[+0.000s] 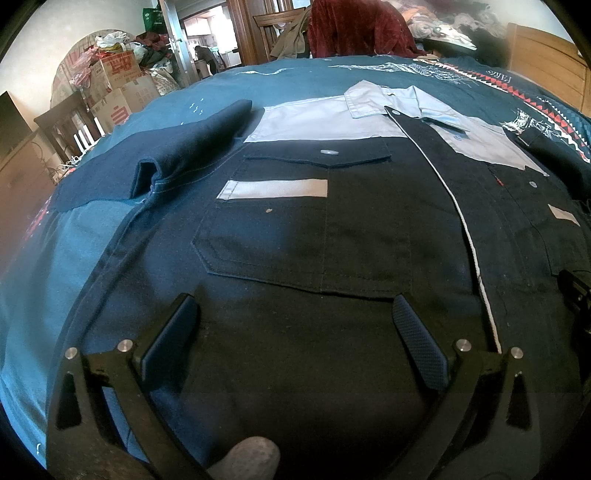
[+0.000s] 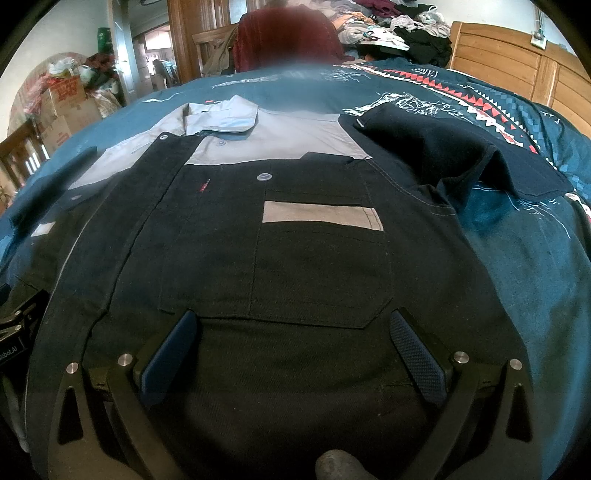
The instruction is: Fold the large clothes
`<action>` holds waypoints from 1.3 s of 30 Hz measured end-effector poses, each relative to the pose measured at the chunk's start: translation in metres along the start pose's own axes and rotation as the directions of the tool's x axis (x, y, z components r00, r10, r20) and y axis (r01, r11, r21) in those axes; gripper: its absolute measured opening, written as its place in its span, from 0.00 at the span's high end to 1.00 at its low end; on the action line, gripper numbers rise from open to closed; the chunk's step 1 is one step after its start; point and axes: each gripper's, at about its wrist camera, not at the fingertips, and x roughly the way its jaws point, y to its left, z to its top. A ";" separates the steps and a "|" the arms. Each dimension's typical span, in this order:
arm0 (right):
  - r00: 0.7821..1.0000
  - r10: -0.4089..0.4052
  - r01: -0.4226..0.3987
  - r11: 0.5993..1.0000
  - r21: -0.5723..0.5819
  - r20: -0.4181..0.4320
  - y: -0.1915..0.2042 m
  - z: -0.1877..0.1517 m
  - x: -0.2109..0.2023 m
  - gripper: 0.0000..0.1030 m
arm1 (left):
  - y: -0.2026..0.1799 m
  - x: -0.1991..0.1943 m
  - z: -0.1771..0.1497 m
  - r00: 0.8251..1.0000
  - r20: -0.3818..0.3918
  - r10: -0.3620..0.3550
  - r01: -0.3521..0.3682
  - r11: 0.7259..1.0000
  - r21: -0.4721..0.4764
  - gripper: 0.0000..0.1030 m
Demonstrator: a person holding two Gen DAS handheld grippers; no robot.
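A large dark navy work jacket (image 1: 332,229) with a grey yoke and collar lies face up and spread flat on a teal bedspread (image 1: 55,266). Its left sleeve (image 1: 177,158) is folded back in a loose roll. In the right wrist view the same jacket (image 2: 288,258) fills the middle, and its right sleeve (image 2: 443,155) lies bunched out to the side. My left gripper (image 1: 295,314) hovers open over the lower front, just below the left chest pocket. My right gripper (image 2: 295,328) is open too, over the hem side below the right chest pocket. Neither holds cloth.
Cardboard boxes (image 1: 118,85) and bags pile up at the far left by a doorway. A person in a dark red top (image 2: 288,40) sits beyond the bed. Loose clothes (image 2: 406,26) heap by the wooden headboard (image 2: 517,70). The other gripper's black body (image 1: 576,291) shows at the right edge.
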 end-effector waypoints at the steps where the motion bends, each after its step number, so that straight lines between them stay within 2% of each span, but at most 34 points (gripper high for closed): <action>1: 1.000 0.000 0.000 1.000 0.000 0.000 0.000 0.000 0.000 0.00 | 0.000 0.000 0.000 1.000 0.000 0.000 0.000 1.000 0.000 0.00; 8: 1.000 -0.009 0.009 1.000 -0.009 -0.003 0.002 0.001 0.000 0.00 | 0.001 0.003 0.002 1.000 -0.007 0.000 0.000 1.000 0.001 0.00; 12: 0.999 -0.009 0.007 1.000 -0.025 -0.053 0.003 0.004 -0.002 0.00 | 0.003 0.004 0.004 1.000 -0.023 -0.010 0.010 1.000 -0.004 0.00; 27: 0.978 0.095 -0.118 0.986 -0.115 -0.187 -0.010 -0.005 -0.014 0.00 | 0.008 0.003 0.003 0.997 -0.076 -0.027 0.024 0.999 -0.035 0.00; 30: 0.977 0.086 -0.116 0.982 -0.147 -0.197 -0.008 -0.009 -0.017 0.00 | 0.011 0.000 0.002 0.995 -0.083 -0.046 0.043 0.998 -0.036 0.00; 34: 0.973 0.087 -0.140 0.959 -0.246 -0.211 -0.005 -0.015 -0.020 0.00 | -0.001 -0.006 0.009 0.994 -0.109 0.014 -0.011 0.999 0.032 0.00; 37: 0.954 0.105 -0.179 0.950 -0.255 -0.279 -0.010 -0.011 -0.023 0.00 | -0.018 -0.020 0.021 0.998 -0.066 0.008 -0.003 0.997 0.082 0.00; 39: 0.945 0.107 -0.192 0.947 -0.258 -0.310 -0.016 -0.007 -0.029 0.00 | -0.036 -0.033 0.033 0.999 -0.016 -0.029 0.031 0.995 0.099 0.00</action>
